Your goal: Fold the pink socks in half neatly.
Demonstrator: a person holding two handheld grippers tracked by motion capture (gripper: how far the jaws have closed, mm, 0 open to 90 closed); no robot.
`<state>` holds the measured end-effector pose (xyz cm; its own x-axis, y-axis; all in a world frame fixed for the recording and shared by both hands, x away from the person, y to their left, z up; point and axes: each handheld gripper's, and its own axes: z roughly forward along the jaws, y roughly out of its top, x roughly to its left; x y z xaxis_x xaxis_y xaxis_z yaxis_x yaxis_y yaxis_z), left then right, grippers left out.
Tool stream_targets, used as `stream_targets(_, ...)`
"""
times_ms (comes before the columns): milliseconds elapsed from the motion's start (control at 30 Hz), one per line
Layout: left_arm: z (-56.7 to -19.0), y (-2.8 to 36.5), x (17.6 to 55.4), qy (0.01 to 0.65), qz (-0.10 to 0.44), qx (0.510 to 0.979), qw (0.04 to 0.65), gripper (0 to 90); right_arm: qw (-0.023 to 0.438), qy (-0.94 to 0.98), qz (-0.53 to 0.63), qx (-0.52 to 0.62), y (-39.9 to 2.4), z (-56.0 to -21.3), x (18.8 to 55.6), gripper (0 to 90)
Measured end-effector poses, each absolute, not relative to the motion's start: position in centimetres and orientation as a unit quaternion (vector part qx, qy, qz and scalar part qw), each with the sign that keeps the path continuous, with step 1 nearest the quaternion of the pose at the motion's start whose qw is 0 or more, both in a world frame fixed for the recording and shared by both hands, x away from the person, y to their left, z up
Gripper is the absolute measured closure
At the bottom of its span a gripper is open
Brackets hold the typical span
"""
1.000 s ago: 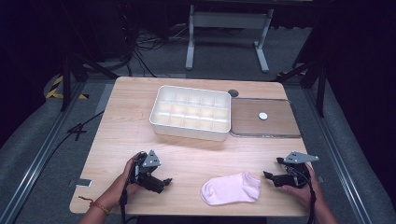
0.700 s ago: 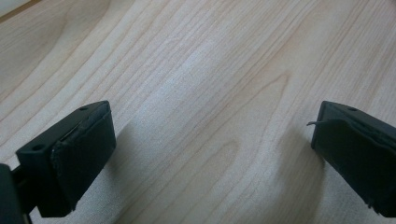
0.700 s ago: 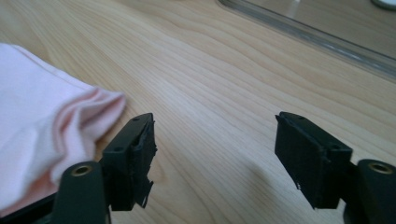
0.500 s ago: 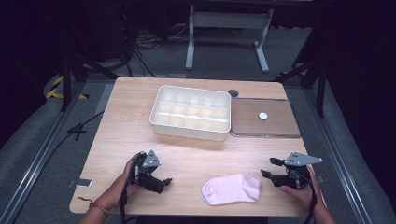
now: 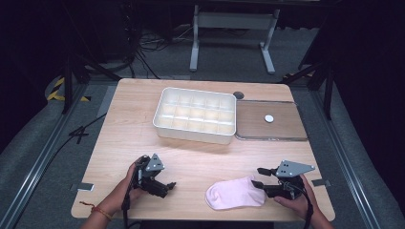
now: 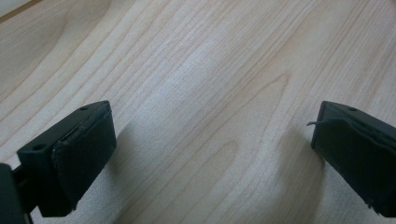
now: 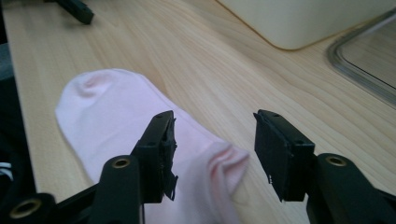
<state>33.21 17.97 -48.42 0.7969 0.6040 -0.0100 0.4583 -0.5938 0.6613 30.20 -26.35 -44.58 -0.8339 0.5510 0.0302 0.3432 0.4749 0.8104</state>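
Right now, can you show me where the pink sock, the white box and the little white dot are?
sock (image 5: pixel 234 193): high view, middle of the pink fabric.
box (image 5: pixel 195 133): high view, front wall of the white divided box.
dot (image 5: pixel 269 118): high view, centre of the white disc on the brown tray.

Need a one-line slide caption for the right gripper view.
Open right gripper poised over the cuff end of a pale pink sock on the light wooden table.
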Motion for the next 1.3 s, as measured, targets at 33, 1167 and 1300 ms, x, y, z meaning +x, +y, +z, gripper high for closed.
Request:
stream_targets(33, -48.4, 18.0, 33.2, 0.300, 0.109, 0.886, 0.335, 0.2, 0.114, 0.852, 0.441, 0.259, -26.0, -44.5, 30.1, 49.7)
stream_targets(1167, -47.5, 17.7, 33.3, 0.298, 0.088, 0.890, 0.334, 20.1, 0.091, 0.895, 0.380, 0.217, -18.5, -47.5, 29.8, 88.9)
stream_targets(1300, -46.8, 16.3, 33.3, 0.303, 0.075, 0.881, 0.357, 24.6, 0.107, 0.894, 0.376, 0.220, -17.4, -47.6, 29.9, 89.7)
